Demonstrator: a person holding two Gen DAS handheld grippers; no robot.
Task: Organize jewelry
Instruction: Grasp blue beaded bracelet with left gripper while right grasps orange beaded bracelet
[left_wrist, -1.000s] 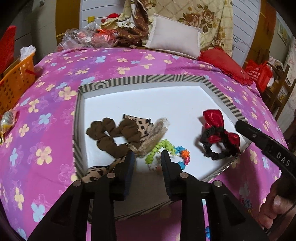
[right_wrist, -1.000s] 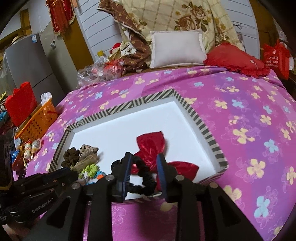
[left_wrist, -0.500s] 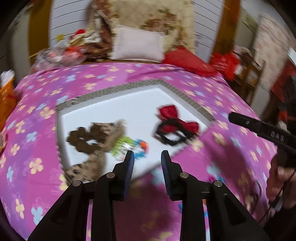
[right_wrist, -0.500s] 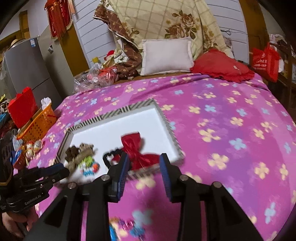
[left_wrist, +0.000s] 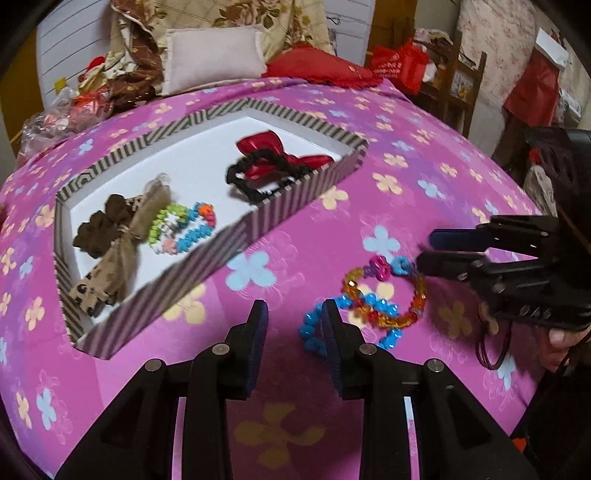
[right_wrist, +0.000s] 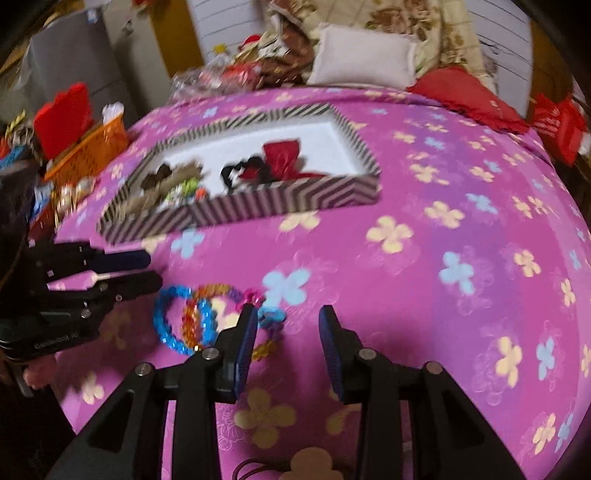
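Note:
A striped box (left_wrist: 280, 206) (right_wrist: 280, 206) with a white floor lies on the pink flowered bedspread. It holds a brown scrunchie (left_wrist: 99, 232), a beige bow (left_wrist: 125, 243), a multicoloured bead bracelet (left_wrist: 184, 229) and a red bow on a black scrunchie (left_wrist: 273, 162) (right_wrist: 273, 162). On the bedspread outside the box lie a blue bead bracelet (left_wrist: 351, 321) (right_wrist: 184, 321) and an orange-and-multicoloured bead bracelet (left_wrist: 391, 291) (right_wrist: 218, 295), overlapping. My left gripper (left_wrist: 293, 328) (right_wrist: 147, 269) is open and empty just left of them. My right gripper (right_wrist: 288, 332) (left_wrist: 424, 247) is open and empty at their right edge.
An orange basket (right_wrist: 88, 151) and red bag (right_wrist: 62, 118) stand off the bed's left side. Pillows (left_wrist: 214, 55), a red cushion (left_wrist: 317, 66) and piled cloths lie at the head of the bed. A black hair tie (left_wrist: 491, 350) lies near my right hand.
Both grippers have pulled back from the box and swung toward the near side of the bed. The two loose bead bracelets have come into view between them.

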